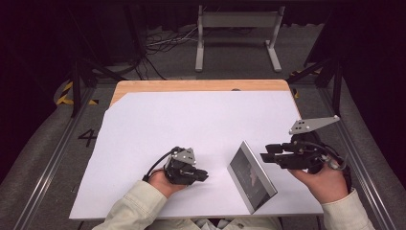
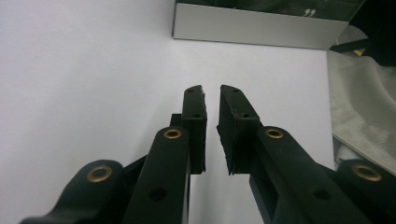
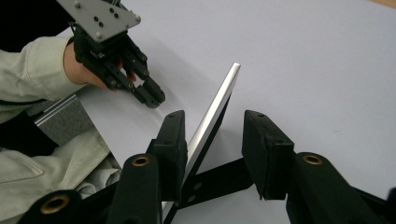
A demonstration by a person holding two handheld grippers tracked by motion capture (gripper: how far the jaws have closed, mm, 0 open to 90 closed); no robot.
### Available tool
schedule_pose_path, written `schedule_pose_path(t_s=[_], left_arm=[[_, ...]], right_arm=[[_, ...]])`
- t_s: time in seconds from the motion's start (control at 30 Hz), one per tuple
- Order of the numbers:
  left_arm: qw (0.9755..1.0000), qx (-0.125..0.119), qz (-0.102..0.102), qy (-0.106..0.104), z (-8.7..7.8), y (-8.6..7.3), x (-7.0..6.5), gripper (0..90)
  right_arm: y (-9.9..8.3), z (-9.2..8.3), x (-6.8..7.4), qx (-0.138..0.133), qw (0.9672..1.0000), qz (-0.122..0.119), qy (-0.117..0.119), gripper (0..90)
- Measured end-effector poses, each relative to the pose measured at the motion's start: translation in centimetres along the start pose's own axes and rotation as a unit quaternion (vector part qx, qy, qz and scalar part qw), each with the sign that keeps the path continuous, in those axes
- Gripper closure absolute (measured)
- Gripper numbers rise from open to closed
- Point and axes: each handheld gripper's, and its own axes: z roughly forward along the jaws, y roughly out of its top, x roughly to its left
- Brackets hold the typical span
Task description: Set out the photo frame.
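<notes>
A thin silver tablet (image 1: 251,177) with a dark screen stands tilted on edge on the white sheet (image 1: 191,120). My right gripper (image 1: 265,154) is level at the tablet's upper right side. In the right gripper view its jaws (image 3: 213,115) straddle the tablet's silver edge (image 3: 219,98). The left pad lies close against that edge and the right pad stands well apart from it. My left gripper (image 1: 203,175) rests low on the sheet, left of the tablet (image 2: 257,25). Its jaws (image 2: 211,88) have a narrow gap with nothing in it. The left gripper (image 3: 152,98) also appears in the right gripper view.
The white sheet covers a wooden table (image 1: 201,85) whose far edge shows. Behind the table, a metal frame stand (image 1: 238,36) and cables (image 1: 158,43) lie on the floor. Pale sleeves (image 1: 139,206) come in at the near edge.
</notes>
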Motion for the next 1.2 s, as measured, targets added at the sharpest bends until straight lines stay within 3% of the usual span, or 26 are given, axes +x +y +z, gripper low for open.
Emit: schedule_pose_path(t_s=[0.2,0.67,1.2], left_arm=[[0.9999,0.001,-0.008,0.010,-0.1,-0.3,0.4,80.6],[0.9999,0.003,-0.011,0.007,-0.1,-0.3,0.6,80.3],[0.9999,0.007,-0.013,0.004,0.0,-0.3,0.6,80.2]], right_arm=[[0.7,0.4,0.5,0.034,0.9994,0.003,0.001,53.8],[0.9,1.5,0.9,0.070,0.9975,-0.003,0.004,42.9],[0.9,3.0,1.3,0.115,0.9932,0.017,0.001,41.5]])
